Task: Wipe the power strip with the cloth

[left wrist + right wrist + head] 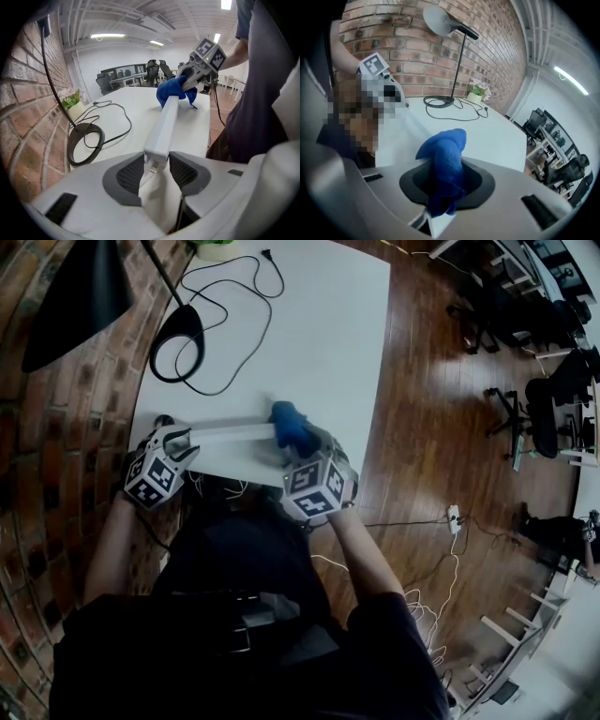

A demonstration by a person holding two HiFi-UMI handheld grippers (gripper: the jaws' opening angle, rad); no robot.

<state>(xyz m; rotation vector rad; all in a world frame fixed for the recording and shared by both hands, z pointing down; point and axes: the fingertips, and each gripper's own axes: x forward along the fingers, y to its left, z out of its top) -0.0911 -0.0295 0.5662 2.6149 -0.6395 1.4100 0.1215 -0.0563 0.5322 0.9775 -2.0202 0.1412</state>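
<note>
Pointing downward, right gripper (302, 444) pinching cloth (289, 423)

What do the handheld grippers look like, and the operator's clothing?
The left gripper and right gripper match: light grey moulded shells, dark grey pads at the jaws. Each carries a white cube with black square markers. Operator wears a dark short-sleeved top.

cloth (291, 426) on power strip (234, 434), right end apparently | lamp base (190, 320) behind

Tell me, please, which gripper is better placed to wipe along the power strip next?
Right. The right gripper holds the blue cloth on the power strip, while the left gripper is busy clamping the strip's end.
</note>
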